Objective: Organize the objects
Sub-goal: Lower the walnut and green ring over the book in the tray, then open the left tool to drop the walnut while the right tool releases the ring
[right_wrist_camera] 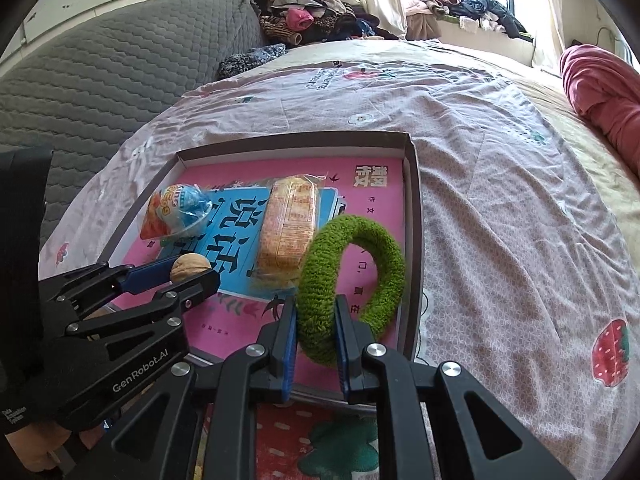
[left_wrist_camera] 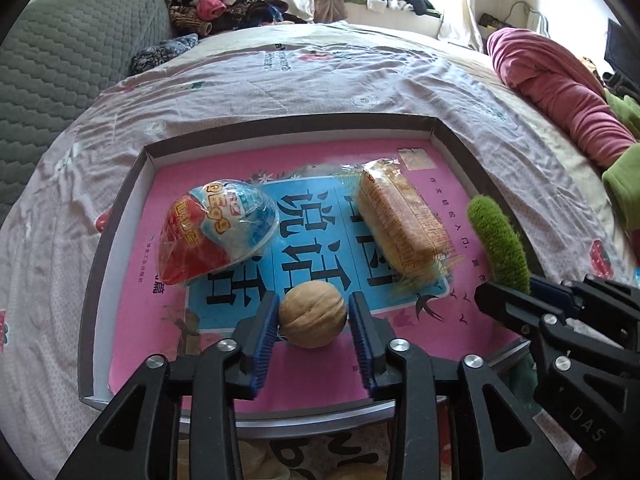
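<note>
A shallow grey-rimmed tray (left_wrist_camera: 288,126) with a pink and blue printed floor lies on the bed. In it are a wrapped red-and-blue snack cup (left_wrist_camera: 216,232), a wrapped bread loaf (left_wrist_camera: 404,220) and a walnut (left_wrist_camera: 312,314). The walnut rests on the tray floor between the blue pads of my left gripper (left_wrist_camera: 314,302); a slim gap shows at the right pad, so the jaws stand open around it. My right gripper (right_wrist_camera: 316,308) is shut on a fuzzy green ring (right_wrist_camera: 320,280), held upright over the tray's near right corner, beside the loaf (right_wrist_camera: 288,228).
A pink flowered sheet (right_wrist_camera: 500,200) covers the bed around the tray. A grey quilted cushion (right_wrist_camera: 100,80) rises at the left. Piled clothes (left_wrist_camera: 224,4) sit at the back, and a pink blanket (left_wrist_camera: 560,92) and green cloth (left_wrist_camera: 624,176) lie at the right.
</note>
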### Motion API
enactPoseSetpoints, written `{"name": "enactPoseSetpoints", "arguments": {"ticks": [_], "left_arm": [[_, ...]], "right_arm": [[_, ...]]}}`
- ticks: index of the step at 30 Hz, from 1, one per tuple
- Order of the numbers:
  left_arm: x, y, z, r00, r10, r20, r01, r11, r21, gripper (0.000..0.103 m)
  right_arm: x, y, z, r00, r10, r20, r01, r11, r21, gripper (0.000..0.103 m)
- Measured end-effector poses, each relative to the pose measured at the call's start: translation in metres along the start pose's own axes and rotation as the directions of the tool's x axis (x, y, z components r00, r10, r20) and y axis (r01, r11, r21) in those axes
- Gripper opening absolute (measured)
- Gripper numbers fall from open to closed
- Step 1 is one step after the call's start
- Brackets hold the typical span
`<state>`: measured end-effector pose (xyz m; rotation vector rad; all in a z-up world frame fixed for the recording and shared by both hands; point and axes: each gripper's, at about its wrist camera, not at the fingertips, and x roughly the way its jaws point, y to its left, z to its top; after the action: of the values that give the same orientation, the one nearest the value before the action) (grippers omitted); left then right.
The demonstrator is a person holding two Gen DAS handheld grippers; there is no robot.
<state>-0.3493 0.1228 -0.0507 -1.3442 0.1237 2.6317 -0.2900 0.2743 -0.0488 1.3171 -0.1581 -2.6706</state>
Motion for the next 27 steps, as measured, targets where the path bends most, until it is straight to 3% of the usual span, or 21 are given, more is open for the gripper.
{"name": "enactPoseSetpoints", "arguments": {"ticks": [1,9,13,27], "left_arm": [[0.0,0.001,0.0,1.0,0.003,-0.002,-0.003,1.0,-0.004,0.052],[0.001,0.001,0.002,0.999,0.011,-0.035,-0.011,1.0,-0.002,0.061],[-0.002,0.002,0.001,0.999,0.011,-0.031,-0.011,1.0,-0.003,0.074],[-0.021,0.013,0.005,0.999,0.029,-0.027,-0.029,0.999,-0.016,0.082]], "right_arm": [[0.0,0.0,0.0,1.0,0.001,-0.001,-0.001,1.0,0.002,0.017],[0.002,0.001,0.0,1.0,-0.006,-0.021,0.006,1.0,0.001,0.022],[-0.001,0.003,0.001,1.0,-0.01,-0.02,0.01,1.0,-0.008,0.024],[-0.019,0.006,0.007,1.0,-0.009,-0.004,0.01,1.0,0.007,0.036]]}}
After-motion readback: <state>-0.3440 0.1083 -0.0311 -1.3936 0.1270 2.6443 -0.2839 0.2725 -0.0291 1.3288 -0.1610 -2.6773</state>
